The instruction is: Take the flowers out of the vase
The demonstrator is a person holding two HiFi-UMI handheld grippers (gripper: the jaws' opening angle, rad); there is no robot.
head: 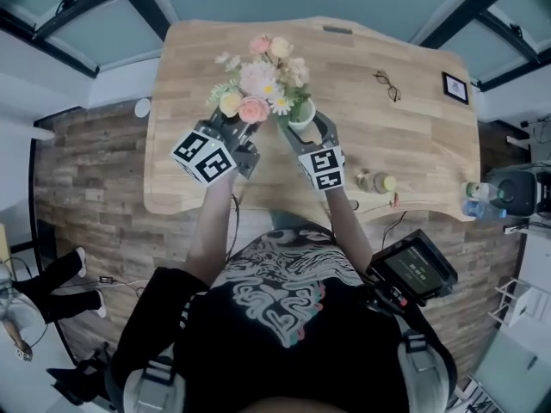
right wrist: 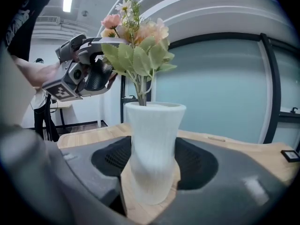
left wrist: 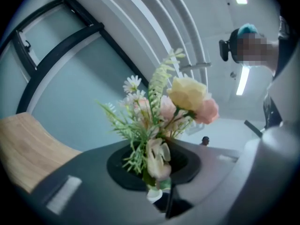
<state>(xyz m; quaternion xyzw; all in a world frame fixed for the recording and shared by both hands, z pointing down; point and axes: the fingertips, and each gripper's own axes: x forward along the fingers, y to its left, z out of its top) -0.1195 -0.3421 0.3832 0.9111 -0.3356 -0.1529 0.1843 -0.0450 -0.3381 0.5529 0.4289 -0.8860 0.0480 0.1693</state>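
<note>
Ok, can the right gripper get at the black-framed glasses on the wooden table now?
Probably not yet: the right gripper has its jaws clamped on the white ribbed vase, which holds the flower stems. Otherwise the wooden table between it and the black-framed glasses looks free.

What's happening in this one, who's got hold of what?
A person stands at a wooden table with a gripper in each hand. The right gripper is clamped around a white vase, holding it down on the table. The left gripper is shut on the bunch of flowers, gripping it low among the greenery. The stems reach down into the mouth of the vase, so the flowers are not yet out.
</note>
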